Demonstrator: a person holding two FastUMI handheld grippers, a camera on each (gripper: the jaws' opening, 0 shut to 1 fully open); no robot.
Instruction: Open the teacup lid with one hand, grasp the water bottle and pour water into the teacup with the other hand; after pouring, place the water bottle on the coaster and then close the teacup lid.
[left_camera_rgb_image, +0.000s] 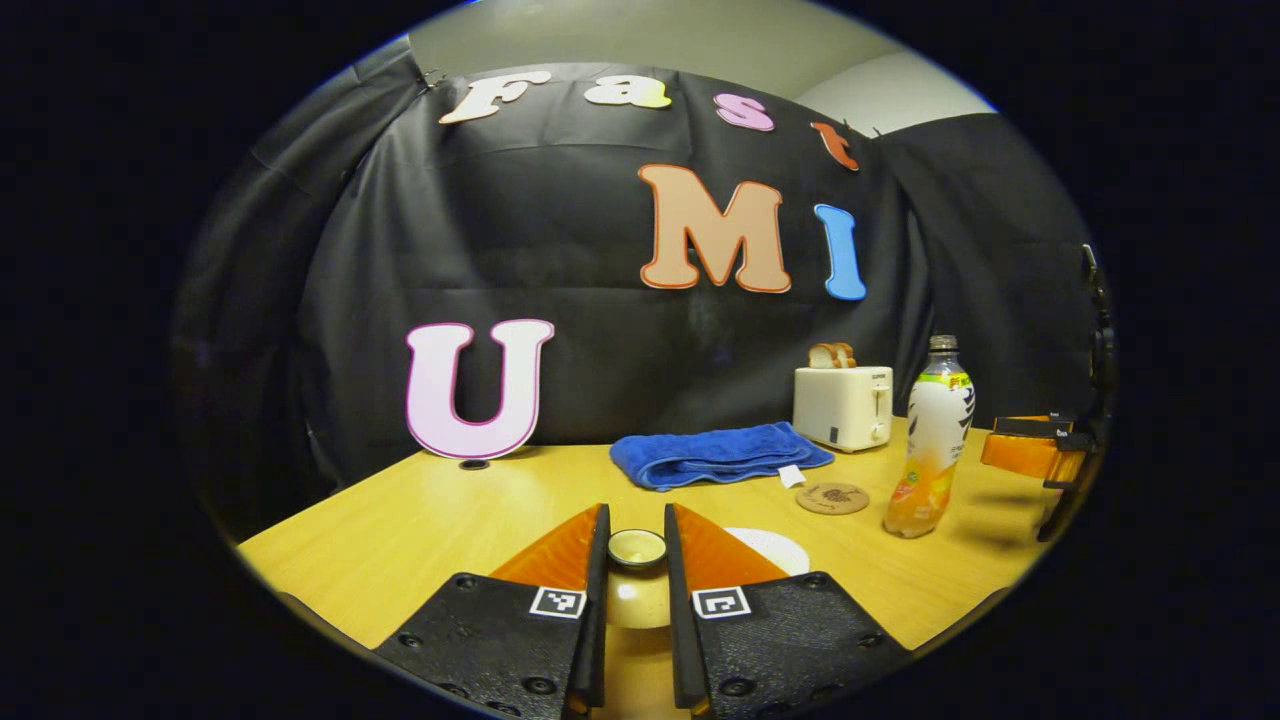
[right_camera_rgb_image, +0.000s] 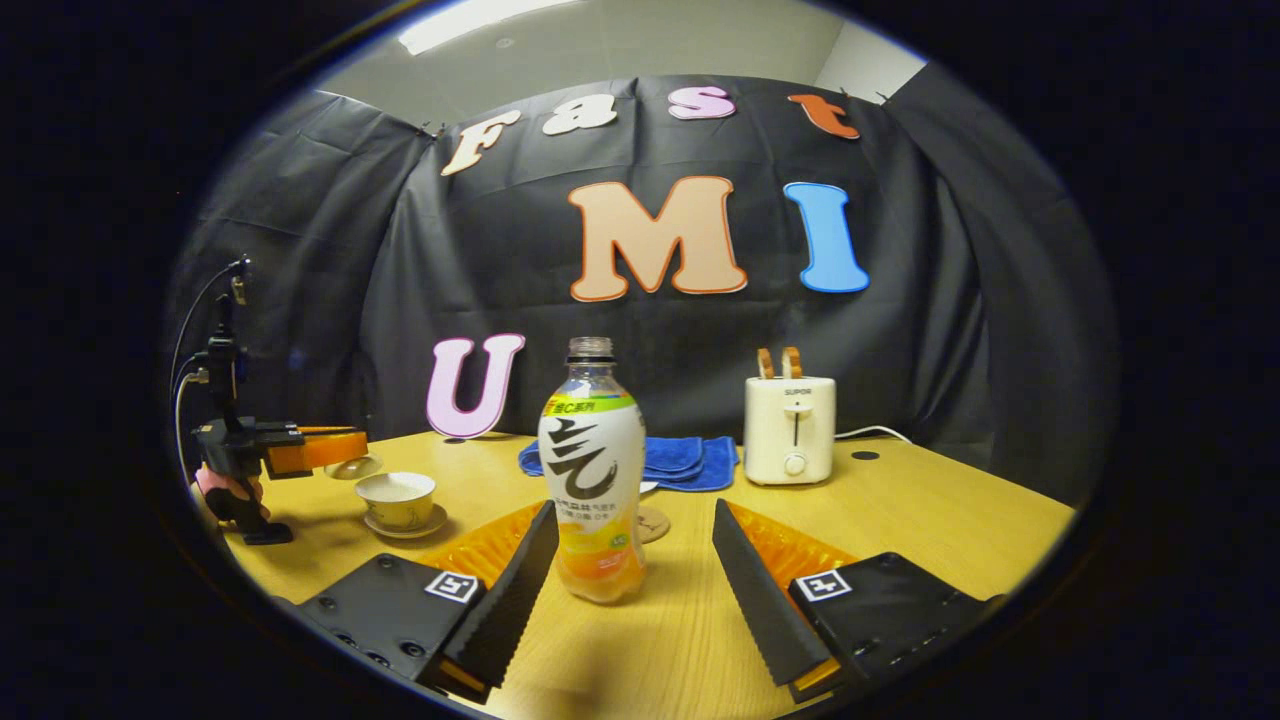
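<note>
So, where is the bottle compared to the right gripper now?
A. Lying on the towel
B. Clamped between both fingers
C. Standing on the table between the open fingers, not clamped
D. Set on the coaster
C: in the right gripper view the bottle stands upright on the table inside the right gripper, whose fingers are spread apart with a clear gap on one side.

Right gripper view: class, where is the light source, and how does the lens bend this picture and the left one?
Right gripper view: ceiling light glows at the top, table edges curve. Left gripper view: bottle leans near the rim, casting a soft shadow.
</note>
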